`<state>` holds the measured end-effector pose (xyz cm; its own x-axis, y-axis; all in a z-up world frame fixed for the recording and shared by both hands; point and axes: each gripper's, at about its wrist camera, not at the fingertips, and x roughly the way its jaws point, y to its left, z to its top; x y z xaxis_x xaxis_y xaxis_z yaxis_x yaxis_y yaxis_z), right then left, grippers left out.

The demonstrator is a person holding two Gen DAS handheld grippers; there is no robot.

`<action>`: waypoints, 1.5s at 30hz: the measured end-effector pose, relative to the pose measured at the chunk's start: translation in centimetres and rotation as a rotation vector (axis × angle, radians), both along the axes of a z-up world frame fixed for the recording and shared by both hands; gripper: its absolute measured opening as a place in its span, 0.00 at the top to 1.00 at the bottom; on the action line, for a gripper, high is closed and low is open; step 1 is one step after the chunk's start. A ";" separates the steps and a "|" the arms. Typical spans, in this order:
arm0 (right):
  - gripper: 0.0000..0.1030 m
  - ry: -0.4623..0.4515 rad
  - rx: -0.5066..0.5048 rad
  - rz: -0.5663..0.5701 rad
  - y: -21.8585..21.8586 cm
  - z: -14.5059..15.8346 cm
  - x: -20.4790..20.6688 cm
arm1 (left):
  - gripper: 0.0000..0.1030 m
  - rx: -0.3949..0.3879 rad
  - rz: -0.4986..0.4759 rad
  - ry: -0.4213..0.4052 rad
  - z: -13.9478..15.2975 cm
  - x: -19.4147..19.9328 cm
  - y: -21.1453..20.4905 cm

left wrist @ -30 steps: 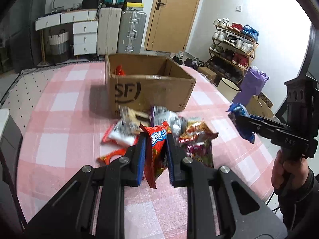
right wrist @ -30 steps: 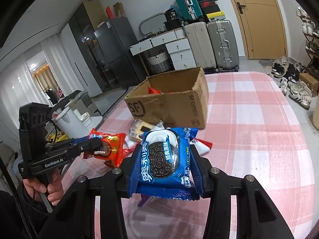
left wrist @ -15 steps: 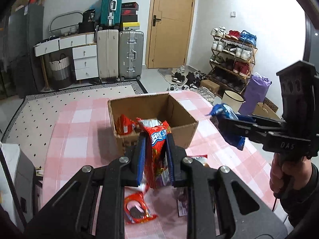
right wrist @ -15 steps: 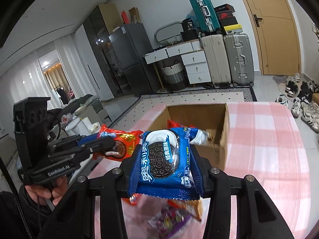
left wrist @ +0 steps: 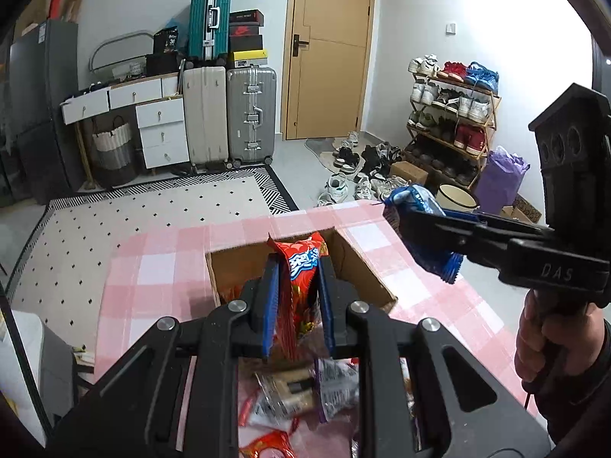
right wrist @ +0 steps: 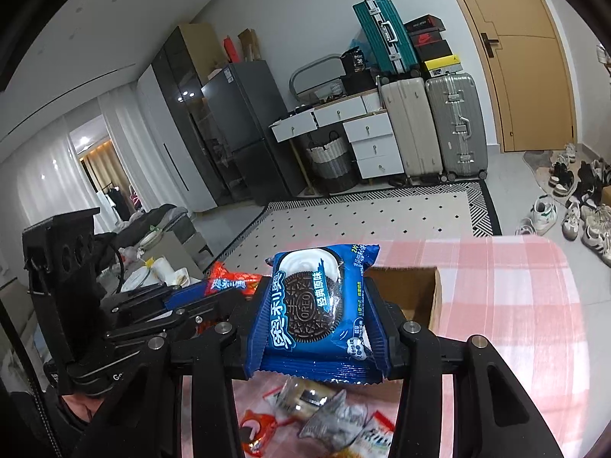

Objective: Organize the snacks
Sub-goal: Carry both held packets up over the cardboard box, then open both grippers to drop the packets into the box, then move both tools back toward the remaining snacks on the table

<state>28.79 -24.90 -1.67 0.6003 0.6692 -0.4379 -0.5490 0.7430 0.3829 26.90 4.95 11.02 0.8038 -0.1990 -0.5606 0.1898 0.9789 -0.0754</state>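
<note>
Home living area. Far wall: wooden door point(left wrist: 330, 51), upright suitcases point(left wrist: 229, 114), white drawer unit point(left wrist: 160, 129). Right: loaded shoe rack point(left wrist: 452, 110). Left: grey fridge point(right wrist: 244, 133). Near: table in pink checked cloth point(right wrist: 511, 286); patterned rug point(left wrist: 152, 221).

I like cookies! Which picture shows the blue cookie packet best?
The right wrist view: the blue cookie packet faces the camera, its front and cookie picture plain to see. In the left wrist view the packet shows only edge-on, off to the right, mostly hidden by the fingers.

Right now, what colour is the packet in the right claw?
Blue Oreo cookie packet; clearest in the right wrist view.
</note>
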 end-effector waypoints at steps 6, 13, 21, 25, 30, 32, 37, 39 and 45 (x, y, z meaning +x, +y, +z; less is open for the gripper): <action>0.56 0.009 -0.031 0.016 1.4 0.1 2.8 | 0.84 -0.004 -0.010 0.020 0.1 4.1 -1.4; 0.56 0.018 -0.064 0.011 2.9 -1.0 5.4 | 0.84 -0.005 -0.010 0.055 -1.9 7.2 -1.5; 0.56 0.072 -0.108 -0.004 4.2 -4.3 8.3 | 0.84 -0.033 -0.029 0.126 -5.7 11.6 -1.5; 0.53 0.109 -0.131 -0.016 4.7 -6.1 9.9 | 0.82 -0.024 -0.030 0.134 -7.2 12.7 -1.5; 0.37 0.119 -0.095 -0.052 3.4 -7.4 10.9 | 0.31 0.005 0.040 0.146 -9.1 14.0 -0.6; 0.37 0.118 -0.073 -0.068 2.5 -7.3 10.8 | 0.30 -0.027 0.051 0.140 -9.2 13.8 0.2; 0.33 0.089 -0.055 -0.086 0.6 -6.4 9.0 | 0.30 -0.011 0.073 0.108 -9.1 12.3 1.1; 0.28 0.055 -0.046 -0.100 0.0 -5.8 7.6 | 0.29 -0.009 0.075 0.103 -8.9 11.3 1.0; 0.23 0.002 -0.018 -0.126 -1.9 -4.2 3.5 | 0.22 -0.004 0.088 0.068 -6.9 6.4 -0.1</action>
